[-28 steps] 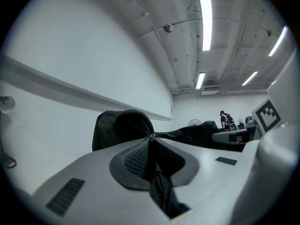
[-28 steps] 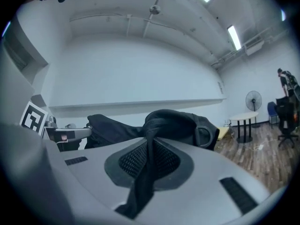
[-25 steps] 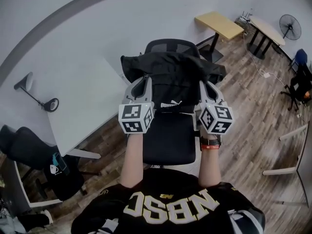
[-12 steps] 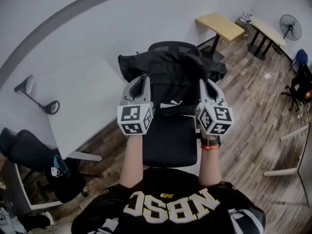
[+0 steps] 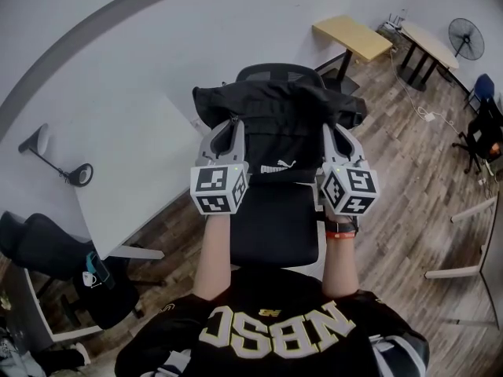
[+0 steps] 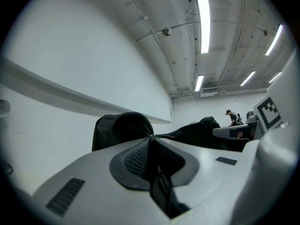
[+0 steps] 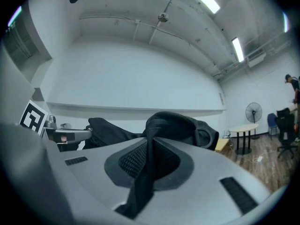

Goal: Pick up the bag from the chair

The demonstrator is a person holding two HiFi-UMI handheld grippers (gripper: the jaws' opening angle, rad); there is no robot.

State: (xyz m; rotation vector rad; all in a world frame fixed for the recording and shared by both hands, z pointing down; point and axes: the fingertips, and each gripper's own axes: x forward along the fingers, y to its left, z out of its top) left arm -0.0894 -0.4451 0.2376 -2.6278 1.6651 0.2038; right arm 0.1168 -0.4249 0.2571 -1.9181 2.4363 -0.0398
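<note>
A black bag (image 5: 279, 124) with a small white logo hangs over the black office chair (image 5: 275, 226), in front of its backrest. My left gripper (image 5: 233, 124) is shut on the bag's left upper edge, and my right gripper (image 5: 327, 129) is shut on its right upper edge. In the left gripper view the jaws (image 6: 151, 142) pinch black fabric beside a zipper, with the bag (image 6: 123, 128) bulging beyond. In the right gripper view the jaws (image 7: 151, 143) clamp a fold of black fabric, and the bag (image 7: 180, 125) rises behind them.
A white table (image 5: 134, 163) with a desk lamp (image 5: 55, 154) stands close on the left. Another dark chair (image 5: 43, 246) is at lower left. A wooden table (image 5: 352, 38), a round table (image 5: 428, 49) and a fan (image 5: 465, 39) stand at the back right on the wood floor.
</note>
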